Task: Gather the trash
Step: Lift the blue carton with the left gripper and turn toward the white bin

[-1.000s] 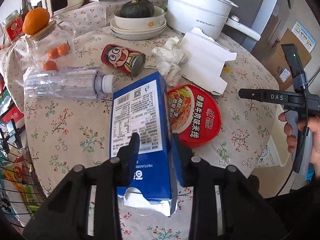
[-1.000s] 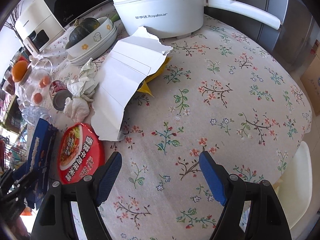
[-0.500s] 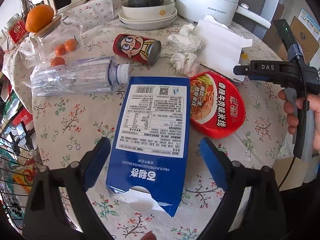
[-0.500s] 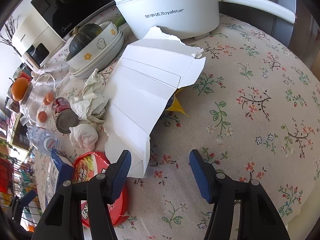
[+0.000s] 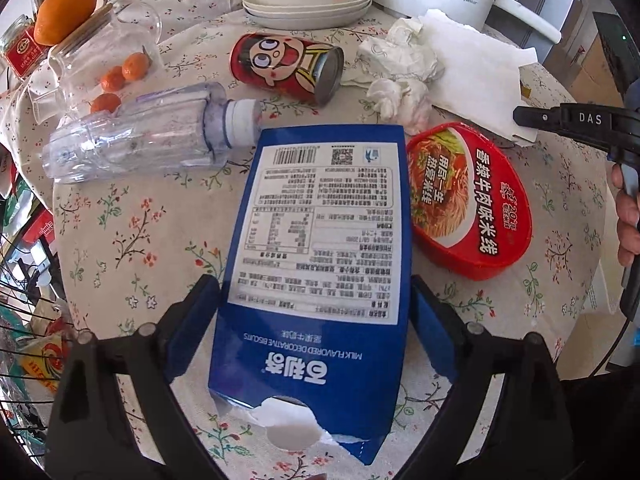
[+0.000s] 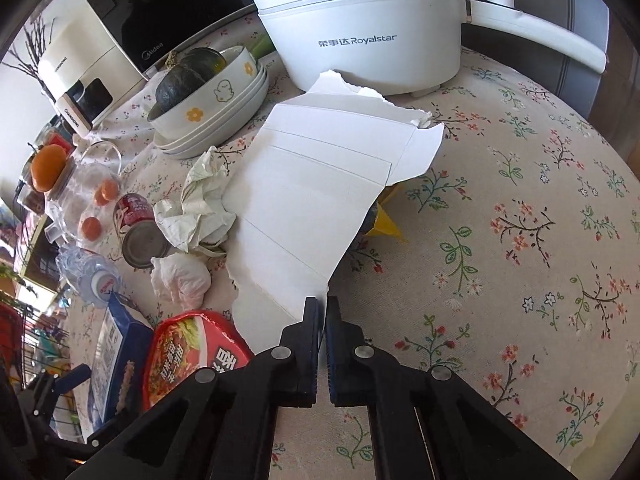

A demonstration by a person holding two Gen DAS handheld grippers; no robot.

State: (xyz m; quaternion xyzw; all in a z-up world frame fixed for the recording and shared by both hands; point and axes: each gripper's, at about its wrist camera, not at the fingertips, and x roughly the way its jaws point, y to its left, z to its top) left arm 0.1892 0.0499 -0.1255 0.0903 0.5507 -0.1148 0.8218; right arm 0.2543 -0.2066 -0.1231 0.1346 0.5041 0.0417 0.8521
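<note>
A blue biscuit box (image 5: 320, 232) lies flat on the floral tablecloth (image 5: 132, 236). My left gripper (image 5: 316, 300) straddles it, jaws closed in against both long sides. A red noodle bowl (image 5: 468, 200), a red can (image 5: 286, 66), a plastic bottle (image 5: 140, 136) and crumpled tissues (image 5: 400, 64) lie beyond. My right gripper (image 6: 322, 312) is shut on the near corner of a torn white cardboard sheet (image 6: 316, 184). The sheet also shows in the left wrist view (image 5: 476, 68), as does the right gripper's body.
A white electric pot (image 6: 360, 28) stands behind the cardboard. Stacked bowls with a dark squash (image 6: 208, 92) sit at the back. A glass jar with small oranges (image 5: 100, 56) stands at left. A yellow scrap (image 6: 384, 224) lies under the cardboard. A wire rack (image 5: 20, 320) is beside the table.
My left gripper dropped the box flat, opened wide, then closed in on its sides. My right gripper moved forward to the cardboard and shut on its corner.
</note>
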